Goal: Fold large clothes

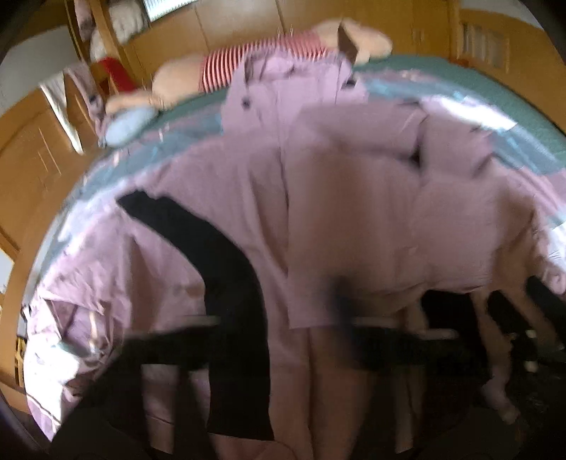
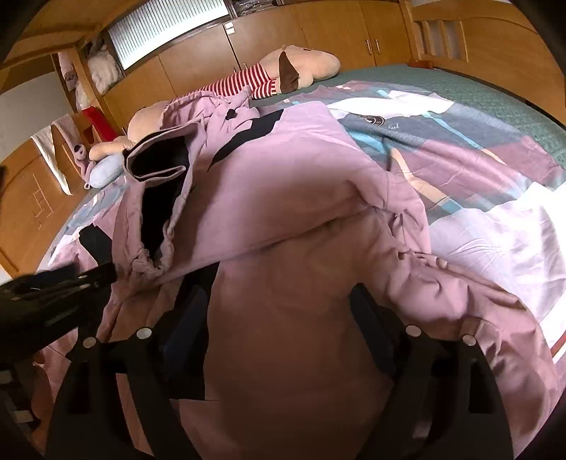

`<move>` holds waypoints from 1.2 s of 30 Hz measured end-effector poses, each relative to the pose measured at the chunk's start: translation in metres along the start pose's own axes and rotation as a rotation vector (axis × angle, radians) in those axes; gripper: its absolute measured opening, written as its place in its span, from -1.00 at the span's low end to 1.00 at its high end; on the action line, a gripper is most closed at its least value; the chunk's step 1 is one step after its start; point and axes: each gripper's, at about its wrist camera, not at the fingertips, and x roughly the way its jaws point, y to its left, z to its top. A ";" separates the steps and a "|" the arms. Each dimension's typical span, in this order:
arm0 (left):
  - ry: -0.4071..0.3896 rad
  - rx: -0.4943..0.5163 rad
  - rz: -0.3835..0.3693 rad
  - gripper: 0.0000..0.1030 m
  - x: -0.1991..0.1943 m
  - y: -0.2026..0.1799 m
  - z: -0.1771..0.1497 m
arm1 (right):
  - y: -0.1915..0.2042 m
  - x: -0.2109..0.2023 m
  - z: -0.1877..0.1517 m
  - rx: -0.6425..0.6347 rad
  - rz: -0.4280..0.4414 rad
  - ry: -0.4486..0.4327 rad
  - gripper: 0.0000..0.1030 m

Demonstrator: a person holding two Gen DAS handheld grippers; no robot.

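Note:
A large lilac padded coat [image 2: 283,184] with black trim lies spread over the bed. One sleeve [image 2: 159,166] shows its black lining at the upper left. My right gripper [image 2: 279,288] stands open, low over the coat, with a bulge of lilac fabric between its fingers. My left gripper [image 2: 106,274] comes in from the left, its tips at the coat's gathered edge. In the blurred left wrist view the coat [image 1: 353,212] fills the frame, crossed by a black strip [image 1: 226,269]. There my left gripper [image 1: 343,311] is a dark smear that looks shut; whether it pinches fabric I cannot tell.
A patterned quilt [image 2: 477,170] lies under the coat on a green bedspread [image 2: 460,85]. A big plush toy in a red-striped top [image 2: 283,70] lies along the far side, with a small blue cushion [image 2: 102,173] at the left. Wooden cabinets [image 2: 318,32] line the wall behind.

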 end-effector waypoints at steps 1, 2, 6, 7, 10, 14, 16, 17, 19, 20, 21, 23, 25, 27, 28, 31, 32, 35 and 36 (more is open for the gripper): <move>0.027 -0.043 -0.024 -1.00 0.007 0.010 0.000 | 0.001 0.000 0.000 -0.004 -0.004 0.002 0.64; 0.029 -0.090 -0.039 -1.00 0.010 0.023 0.000 | 0.001 0.001 -0.001 -0.007 -0.008 0.003 0.64; -0.009 -0.213 -0.019 -1.00 0.003 0.064 0.010 | 0.006 0.004 -0.001 -0.025 -0.029 0.013 0.67; -0.013 -0.252 -0.006 -1.00 0.001 0.076 0.012 | 0.006 0.004 -0.001 -0.029 -0.032 0.015 0.68; -0.014 -0.325 -0.018 -1.00 -0.003 0.097 0.014 | 0.007 0.006 -0.001 -0.037 -0.039 0.020 0.69; -0.046 -0.336 -0.086 0.46 -0.013 0.096 0.012 | 0.009 0.007 -0.002 -0.042 -0.045 0.022 0.69; -0.114 -0.300 -0.093 0.63 -0.027 0.079 0.010 | 0.009 0.007 -0.002 -0.044 -0.044 0.021 0.70; -0.131 -0.269 -0.090 0.69 -0.032 0.070 0.010 | 0.009 0.007 -0.002 -0.042 -0.043 0.020 0.70; -0.158 -0.182 -0.078 0.81 -0.040 0.046 0.013 | 0.008 0.007 -0.003 -0.037 -0.034 0.017 0.70; -0.171 -0.156 -0.069 0.86 -0.042 0.037 0.013 | 0.007 0.006 -0.003 -0.035 -0.032 0.016 0.71; -0.180 -0.126 -0.055 0.89 -0.042 0.025 0.013 | 0.007 0.006 -0.003 -0.033 -0.027 0.015 0.72; -0.175 -0.085 -0.049 0.92 -0.039 0.011 0.013 | 0.007 0.006 -0.003 -0.032 -0.023 0.015 0.72; -0.147 -0.038 -0.050 0.92 -0.028 -0.004 0.014 | 0.006 0.006 -0.003 -0.030 -0.019 0.015 0.72; -0.126 0.005 -0.016 0.92 -0.018 -0.016 0.013 | 0.006 0.007 -0.003 -0.030 -0.018 0.016 0.73; -0.128 0.021 -0.001 0.92 -0.015 -0.020 0.012 | 0.006 0.007 -0.003 -0.032 -0.018 0.019 0.74; -0.095 0.025 -0.042 -0.38 -0.003 -0.021 0.013 | 0.009 0.009 -0.003 -0.044 -0.030 0.028 0.75; -0.061 0.014 -0.046 -0.94 0.003 -0.019 0.013 | 0.010 0.009 -0.003 -0.051 -0.041 0.032 0.75; -0.029 -0.045 0.038 -1.00 0.018 0.001 0.013 | 0.016 0.012 -0.002 -0.080 -0.082 0.048 0.75; -0.018 -0.069 0.091 -1.00 0.023 0.012 0.013 | 0.017 0.013 -0.002 -0.088 -0.093 0.052 0.75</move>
